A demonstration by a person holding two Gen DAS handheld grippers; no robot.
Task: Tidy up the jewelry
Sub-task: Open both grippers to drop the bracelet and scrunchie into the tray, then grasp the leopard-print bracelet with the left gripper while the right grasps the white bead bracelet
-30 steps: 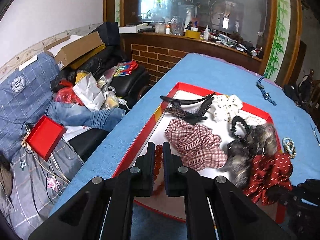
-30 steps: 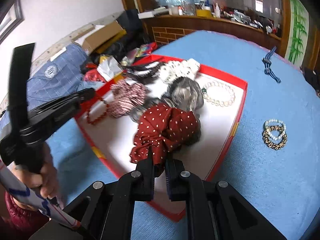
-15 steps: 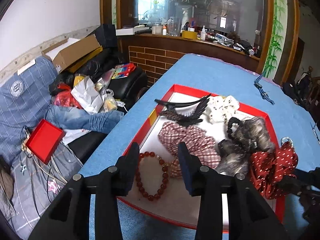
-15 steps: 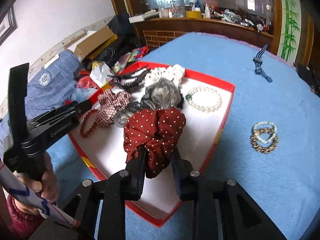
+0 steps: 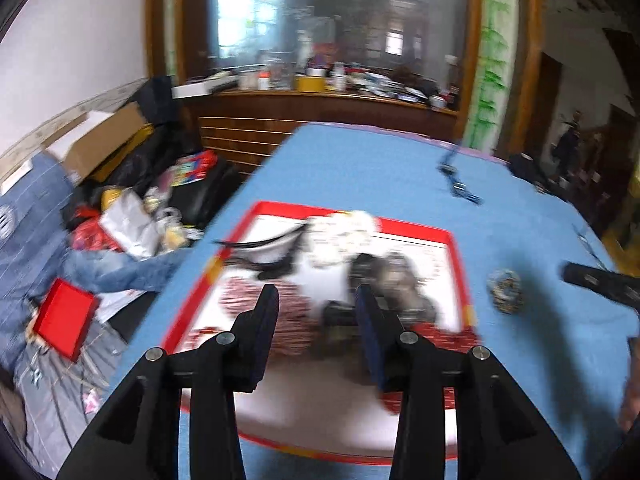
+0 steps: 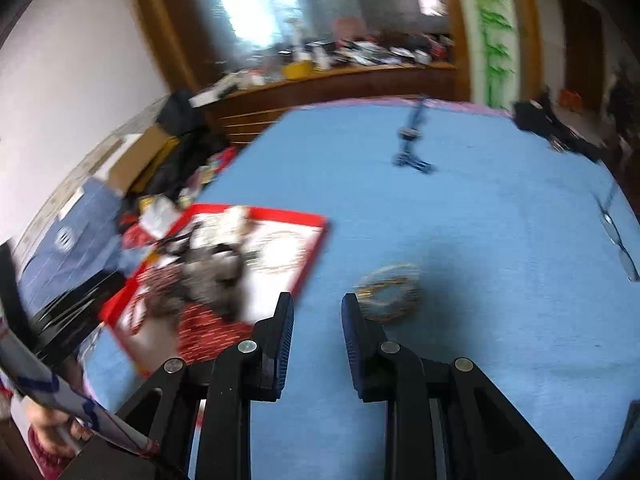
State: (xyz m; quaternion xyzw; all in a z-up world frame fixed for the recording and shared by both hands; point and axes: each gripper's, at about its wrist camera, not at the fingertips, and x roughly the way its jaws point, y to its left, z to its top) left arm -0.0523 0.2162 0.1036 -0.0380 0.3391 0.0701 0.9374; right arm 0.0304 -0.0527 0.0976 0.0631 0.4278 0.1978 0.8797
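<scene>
Both grippers are between picks, jaws part open and empty. The left gripper [image 5: 316, 300] hovers over the red tray [image 5: 416, 229]. The right gripper [image 6: 316, 308] faces the bracelets [image 6: 390, 293] on the blue cloth, just beyond its right finger; next, probably straddle and close on them.

My table [image 6: 500, 240] is covered in blue cloth. On it lie a shallow red-rimmed white tray [image 5: 416, 229] of hair things, a stack of beaded bracelets [image 6: 390, 292] just beside the tray, a blue cord [image 6: 412, 148] farther off, and wire-framed glasses [image 6: 618, 236].
</scene>
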